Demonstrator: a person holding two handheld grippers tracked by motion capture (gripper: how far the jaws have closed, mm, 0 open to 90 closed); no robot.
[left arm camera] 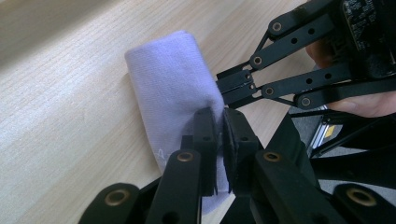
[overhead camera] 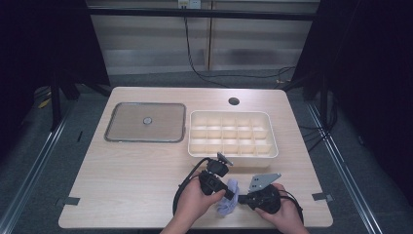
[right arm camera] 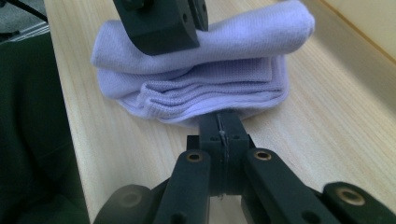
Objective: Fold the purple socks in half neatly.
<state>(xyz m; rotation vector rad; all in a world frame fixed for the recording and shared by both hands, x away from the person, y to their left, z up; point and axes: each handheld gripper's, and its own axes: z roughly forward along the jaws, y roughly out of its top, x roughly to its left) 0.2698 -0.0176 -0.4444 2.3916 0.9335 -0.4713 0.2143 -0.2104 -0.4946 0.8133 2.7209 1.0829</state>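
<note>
Folded lilac knitted cloth (overhead camera: 228, 196) is pinched by both shut grippers, left gripper (left arm camera: 219, 135) and right gripper (right arm camera: 223, 123); white compartment tray (overhead camera: 233, 155) is unfilled

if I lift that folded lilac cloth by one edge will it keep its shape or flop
Probably flop: the lilac cloth is soft knit, its folded layers loose and rounded. It looks light, and likely unfolds if lifted by one layer. It shouldn't roll or slip; the left gripper and right gripper already pinch it.

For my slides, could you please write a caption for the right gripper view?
Right gripper with jaws shut on the edge of a folded lavender cloth on the wooden table.
</note>
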